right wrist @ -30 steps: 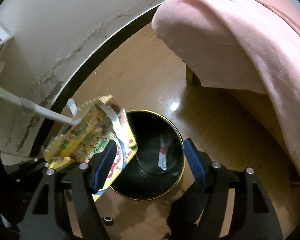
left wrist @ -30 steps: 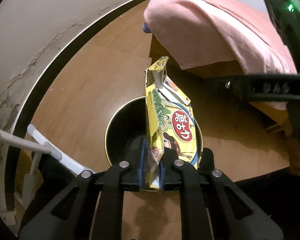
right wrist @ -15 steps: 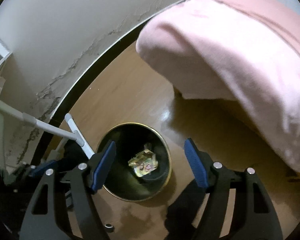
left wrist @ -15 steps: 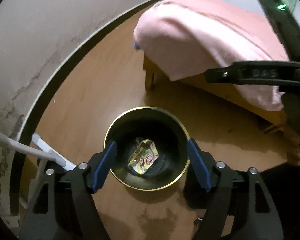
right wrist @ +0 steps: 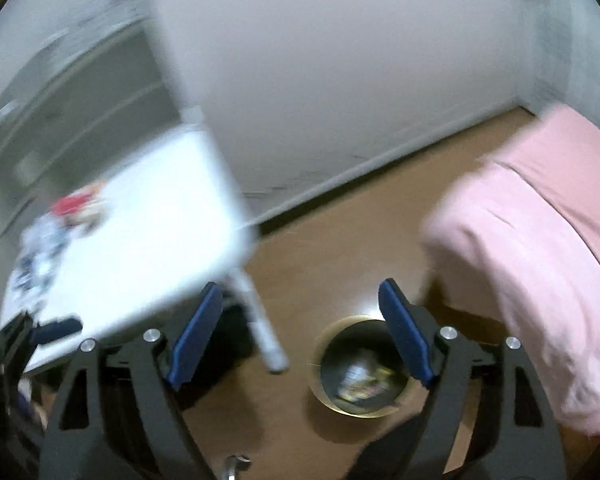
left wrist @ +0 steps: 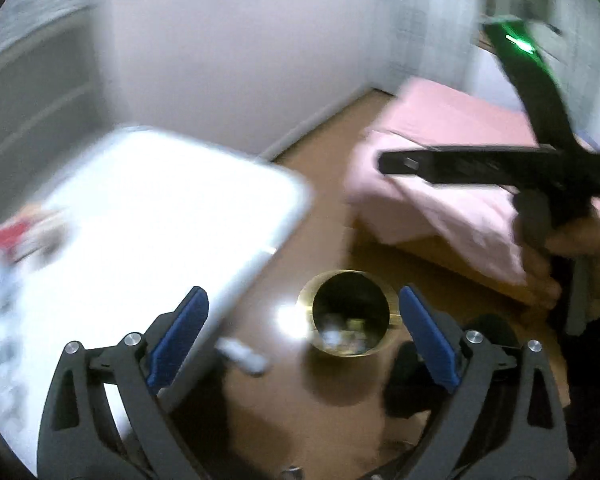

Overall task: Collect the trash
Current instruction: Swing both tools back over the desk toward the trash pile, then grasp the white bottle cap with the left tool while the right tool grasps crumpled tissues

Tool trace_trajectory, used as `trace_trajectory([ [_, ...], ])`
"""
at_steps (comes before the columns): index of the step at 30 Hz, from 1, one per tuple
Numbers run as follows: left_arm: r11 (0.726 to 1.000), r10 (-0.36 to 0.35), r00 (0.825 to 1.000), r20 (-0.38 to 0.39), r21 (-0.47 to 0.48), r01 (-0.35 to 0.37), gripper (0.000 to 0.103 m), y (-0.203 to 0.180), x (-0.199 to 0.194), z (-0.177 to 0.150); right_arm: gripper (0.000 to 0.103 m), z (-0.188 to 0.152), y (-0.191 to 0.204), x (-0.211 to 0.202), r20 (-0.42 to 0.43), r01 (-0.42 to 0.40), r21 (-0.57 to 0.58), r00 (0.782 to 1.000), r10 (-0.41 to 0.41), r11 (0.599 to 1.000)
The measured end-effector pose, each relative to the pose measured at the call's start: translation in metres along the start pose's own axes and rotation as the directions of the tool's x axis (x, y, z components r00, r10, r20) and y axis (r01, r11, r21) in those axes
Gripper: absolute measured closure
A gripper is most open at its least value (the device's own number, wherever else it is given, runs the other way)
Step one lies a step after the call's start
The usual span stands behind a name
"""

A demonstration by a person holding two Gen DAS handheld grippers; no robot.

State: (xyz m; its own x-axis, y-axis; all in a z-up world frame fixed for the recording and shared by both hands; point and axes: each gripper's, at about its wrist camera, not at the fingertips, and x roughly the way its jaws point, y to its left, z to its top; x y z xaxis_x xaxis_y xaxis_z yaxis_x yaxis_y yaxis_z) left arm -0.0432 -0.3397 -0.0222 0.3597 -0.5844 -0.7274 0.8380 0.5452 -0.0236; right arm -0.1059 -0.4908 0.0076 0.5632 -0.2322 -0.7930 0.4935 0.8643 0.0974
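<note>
Motion blurs both views. A black bin with a gold rim (left wrist: 342, 351) (right wrist: 356, 410) stands on the wooden floor far below, with crumpled wrappers (left wrist: 340, 330) (right wrist: 360, 384) lying inside it. My left gripper (left wrist: 302, 292) hangs high above the bin, its jaws opening wide with nothing between them. My right gripper (right wrist: 300, 285) is also high up, its jaws opening and empty. In the left wrist view the right gripper (left wrist: 396, 165) shows as a black bar at the right, held by a hand (left wrist: 540, 248).
A white table (left wrist: 160, 220) (right wrist: 140, 248) fills the left, with blurred red and patterned items (left wrist: 4, 236) (right wrist: 72, 204) on its far end. Its white leg (right wrist: 260, 320) stands close to the bin. A bed under a pink blanket (left wrist: 440, 160) (right wrist: 540, 220) is at the right.
The yellow snack wrapper left my left gripper and dropped into the bin. The left jaws opened wide, the right a little wider. Both grippers rose far above the bin.
</note>
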Motion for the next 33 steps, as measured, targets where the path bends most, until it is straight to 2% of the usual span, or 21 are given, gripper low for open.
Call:
trace_trajectory([
  [2, 0.992, 0.110, 0.994, 0.012, -0.069, -0.108, 0.010, 0.051, -0.029, -0.015, 0.025, 0.008, 0.056, 0.010, -0.013, -0.084, -0.073, 0.996, 0.084, 0.994],
  [4, 0.968, 0.215, 0.976, 0.007, -0.131, -0.213, 0.010, 0.100, -0.054, -0.035, 0.025, 0.007, 0.126, 0.024, -0.046, -0.167, -0.163, 0.986, 0.162, 0.972],
  [5, 0.940, 0.289, 0.957, -0.013, -0.183, -0.287, 0.010, 0.137, -0.070, -0.053, 0.025, 0.005, 0.150, 0.029, -0.059, -0.193, -0.193, 0.981, 0.185, 0.962],
  [7, 0.895, 0.368, 0.929, -0.045, -0.252, -0.367, 0.010, 0.176, -0.089, -0.076, 0.025, -0.003, 0.207, 0.040, -0.097, -0.260, -0.263, 0.965, 0.243, 0.929],
  [8, 0.865, 0.406, 0.912, -0.063, -0.297, -0.405, 0.010, 0.201, -0.102, -0.093, 0.025, -0.009, 0.236, 0.047, -0.117, -0.295, -0.300, 0.955, 0.272, 0.907],
  [11, 0.786, 0.459, 0.882, -0.103, -0.416, -0.457, 0.010, 0.255, -0.134, -0.135, 0.025, -0.028, 0.309, 0.062, -0.171, -0.366, -0.392, 0.931, 0.324, 0.844],
  [13, 0.735, 0.493, 0.861, -0.123, -0.471, -0.488, 0.010, 0.281, -0.151, -0.160, 0.025, -0.044, 0.350, 0.071, -0.200, -0.387, -0.451, 0.922, 0.331, 0.804],
  [16, 0.702, 0.502, 0.852, -0.145, -0.507, -0.500, 0.010, 0.305, -0.166, -0.187, 0.025, -0.057, 0.383, 0.083, -0.218, -0.380, -0.501, 0.925, 0.311, 0.778],
  [21, 0.691, 0.481, 0.862, -0.159, -0.536, -0.485, 0.010, 0.327, -0.175, -0.216, 0.025, -0.064, 0.406, 0.099, -0.233, -0.369, -0.521, 0.929, 0.288, 0.770],
  [24, 0.705, 0.468, 0.870, -0.156, -0.528, -0.474, 0.010, 0.332, -0.169, -0.218, 0.032, -0.067, 0.410, 0.106, -0.249, -0.361, -0.520, 0.931, 0.267, 0.774],
  [25, 0.709, 0.467, 0.870, -0.156, -0.522, -0.474, 0.010, 0.329, -0.163, -0.211, 0.042, -0.067, 0.410, 0.111, -0.255, -0.360, -0.519, 0.931, 0.262, 0.775],
  [27, 0.722, 0.465, 0.872, -0.155, -0.505, -0.474, 0.010, 0.330, -0.152, -0.204, 0.049, -0.069, 0.410, 0.113, -0.262, -0.367, -0.511, 0.928, 0.265, 0.777],
  [33, 0.749, 0.445, 0.881, -0.163, -0.471, -0.465, 0.010, 0.345, -0.118, -0.180, 0.051, -0.061, 0.398, 0.094, -0.232, -0.386, -0.496, 0.922, 0.309, 0.778],
])
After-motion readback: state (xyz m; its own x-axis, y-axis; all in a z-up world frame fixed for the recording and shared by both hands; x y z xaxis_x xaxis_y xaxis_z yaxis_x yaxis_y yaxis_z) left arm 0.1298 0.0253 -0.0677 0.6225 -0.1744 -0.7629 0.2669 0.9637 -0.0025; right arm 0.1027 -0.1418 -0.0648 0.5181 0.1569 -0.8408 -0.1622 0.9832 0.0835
